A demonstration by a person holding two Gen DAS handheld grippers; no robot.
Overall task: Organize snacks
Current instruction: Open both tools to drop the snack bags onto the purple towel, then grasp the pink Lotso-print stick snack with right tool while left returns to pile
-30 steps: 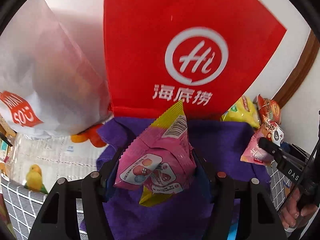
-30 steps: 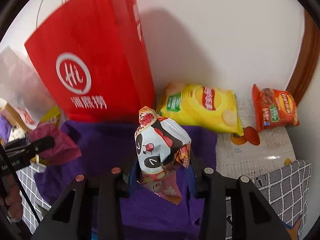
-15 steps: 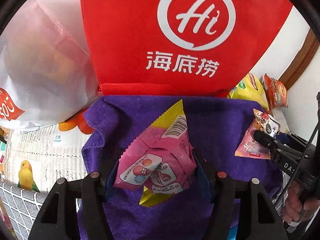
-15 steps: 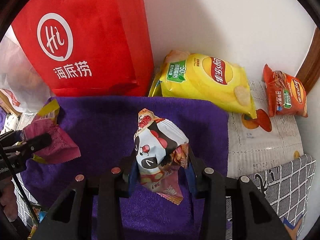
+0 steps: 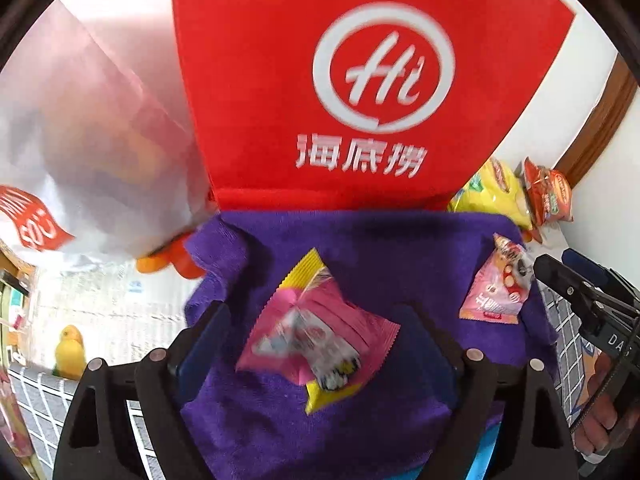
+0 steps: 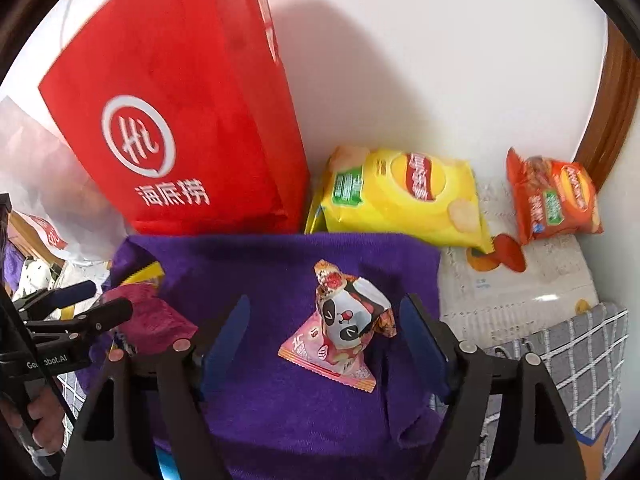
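Pink snack packet (image 5: pixel 316 340) lies between opening left tongs (image 5: pixel 316 344) (untouched)

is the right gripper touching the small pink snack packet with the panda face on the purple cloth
Apart. The right wrist view shows the right gripper opening, purple cloth visible between each blue pad and the panda packet.

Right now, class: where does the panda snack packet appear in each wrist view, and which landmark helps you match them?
Left wrist view: the panda packet lies at the right edge, on the purple cloth.
Right wrist view: the panda packet lies at centre, between the open fingers.
Shared landmark: the red bag standing behind the cloth.
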